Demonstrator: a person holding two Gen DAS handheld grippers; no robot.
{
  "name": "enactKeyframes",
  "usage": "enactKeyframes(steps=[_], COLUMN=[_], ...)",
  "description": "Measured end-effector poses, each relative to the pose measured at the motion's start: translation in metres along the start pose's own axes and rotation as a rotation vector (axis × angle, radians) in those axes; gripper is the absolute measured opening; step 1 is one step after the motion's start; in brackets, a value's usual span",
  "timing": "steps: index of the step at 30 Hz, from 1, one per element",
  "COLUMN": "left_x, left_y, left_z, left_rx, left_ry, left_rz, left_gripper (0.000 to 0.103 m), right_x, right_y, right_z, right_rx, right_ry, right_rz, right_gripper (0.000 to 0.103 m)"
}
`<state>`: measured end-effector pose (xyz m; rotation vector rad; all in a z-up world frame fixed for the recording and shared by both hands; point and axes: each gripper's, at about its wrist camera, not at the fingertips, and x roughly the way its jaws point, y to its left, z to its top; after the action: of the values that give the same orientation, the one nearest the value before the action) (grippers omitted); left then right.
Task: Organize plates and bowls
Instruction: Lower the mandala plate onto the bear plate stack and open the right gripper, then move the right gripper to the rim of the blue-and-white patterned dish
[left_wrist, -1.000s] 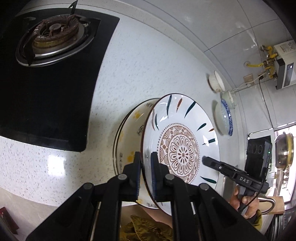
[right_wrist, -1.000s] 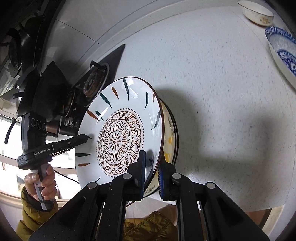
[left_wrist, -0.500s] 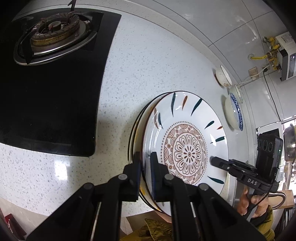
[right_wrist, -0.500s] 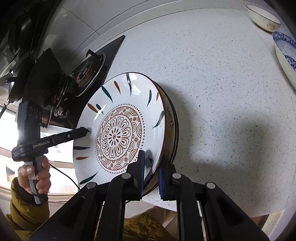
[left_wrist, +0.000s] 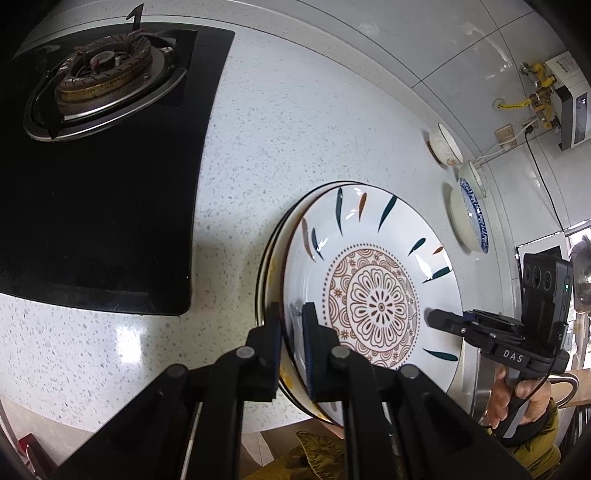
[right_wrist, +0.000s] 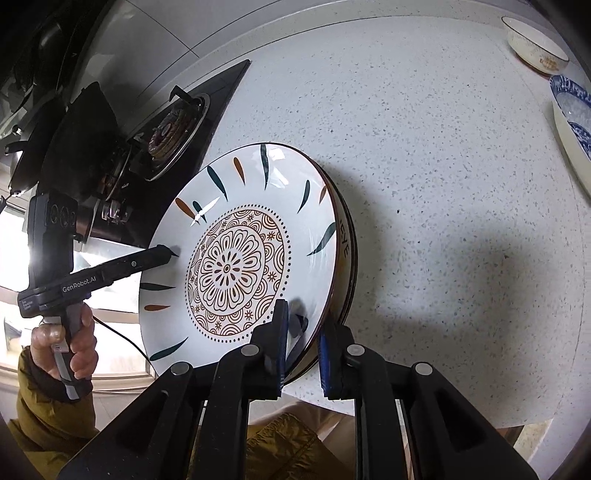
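A white plate with a brown flower medallion and leaf strokes (left_wrist: 380, 306) (right_wrist: 229, 266) lies nested on a yellow-trimmed plate (left_wrist: 267, 266) (right_wrist: 345, 240) near the counter's front edge. Only the lower plate's rim shows. My left gripper (left_wrist: 291, 321) is shut on the patterned plate's left rim; the right wrist view shows its tip (right_wrist: 170, 254) on that rim. My right gripper (right_wrist: 303, 332) grips the opposite rim, and its jaws are opening with the rim still between the pads. It appears in the left wrist view as a black tip (left_wrist: 432, 317).
A black gas stove (left_wrist: 99, 66) (right_wrist: 173, 129) takes up the counter's left. A blue-and-white bowl (left_wrist: 471, 218) (right_wrist: 572, 110) and a small cream bowl (left_wrist: 445, 144) (right_wrist: 535, 40) stand at the back right. The counter's front edge runs just below the plates.
The patterned plate came down from a tilt above the yellow plate and now covers it. Both grippers stayed on its rim. The right jaws stand slightly wider.
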<state>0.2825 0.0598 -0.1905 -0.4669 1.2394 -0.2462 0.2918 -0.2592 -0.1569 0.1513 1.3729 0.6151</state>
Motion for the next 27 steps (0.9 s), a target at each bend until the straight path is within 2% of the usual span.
enactKeyframes(steps=[9,11,12,13,16,19,25,27], left_x=[-0.003,-0.005,-0.005,-0.006,-0.011,-0.020,-0.052,-0.064], left_y=[-0.003,-0.005,-0.006,-0.007,-0.013,-0.022,-0.034,-0.040], left_z=[0.002,0.001,0.001,0.000,-0.001,-0.004,-0.018,-0.023], left_rx=[0.026,0.037,0.042,0.050,0.082,0.134,0.216,0.257], left_ry=[0.011,0.012,0.011,0.008,-0.010,-0.043,-0.181,-0.240], left_rz=[0.014,0.021,0.022,0.024,0.034,0.086,0.118,0.117], left_gripper=[0.011,0.012,0.012,0.015,0.023,0.033,0.054,0.056], right_x=[-0.007,-0.011,-0.013,-0.016,-0.025,-0.034,-0.061,-0.070], right_y=[0.006,0.006,0.006,0.007,0.009,0.011,0.014,0.013], right_z=[0.000,-0.001,-0.002,-0.004,-0.006,-0.009,-0.025,-0.031], right_rx=[0.002,0.000,-0.002,-0.005,-0.009,-0.013,-0.006,0.000], right_ry=[0.005,-0.001,-0.006,-0.016,-0.043,-0.077,-0.183,-0.216], right_rz=[-0.040,-0.053,-0.064,-0.084,-0.082,-0.101,-0.135,-0.144], right_gripper=[0.015,0.017,0.023,0.028,0.028,0.029,0.040,0.042])
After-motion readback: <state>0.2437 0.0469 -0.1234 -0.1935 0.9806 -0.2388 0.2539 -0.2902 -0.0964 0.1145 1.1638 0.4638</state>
